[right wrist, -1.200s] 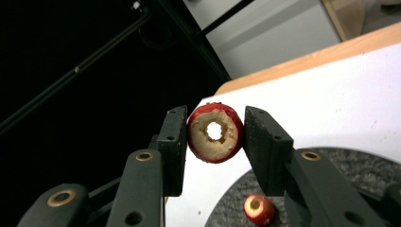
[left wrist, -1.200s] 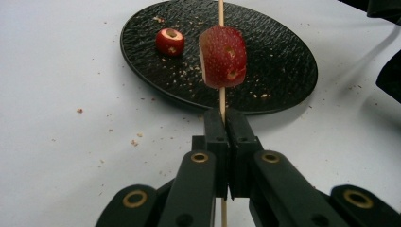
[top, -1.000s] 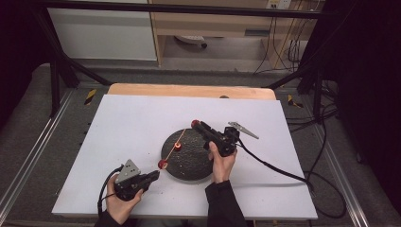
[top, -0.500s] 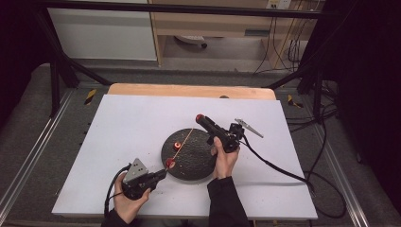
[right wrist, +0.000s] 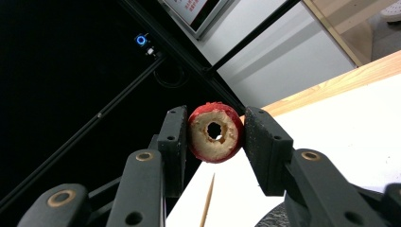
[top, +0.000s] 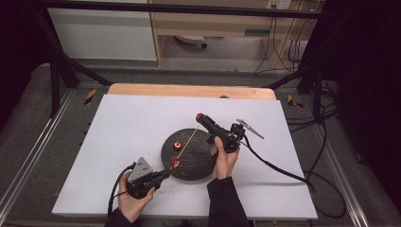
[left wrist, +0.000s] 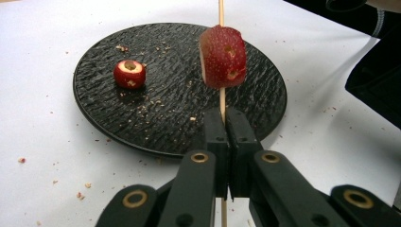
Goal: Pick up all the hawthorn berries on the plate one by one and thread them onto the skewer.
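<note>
- Left gripper (top: 163,176), near the front edge of the white table (top: 118,123), has its jaws pinched together on the near end of a thin wooden skewer (left wrist: 221,101).
- Right gripper (top: 201,117) is clamped on a red fruit slice with a hole through its middle (right wrist: 215,132), held up off the table just past the far tip of the skewer.
- Skewer's long axis runs from the left gripper, low at the front, up and away over the black round plate (top: 201,168) toward the right gripper; the free point aims at the held slice.
- One red piece (left wrist: 223,56) is already threaded, sitting low on the stick just above the left jaws.
- Another small red piece (left wrist: 129,74) lies loose on the plate, on its left side as the high view has it, well apart from the stick.
- Judgement: partly done. One piece on, one lined up to go on, one left to pick up.
</note>
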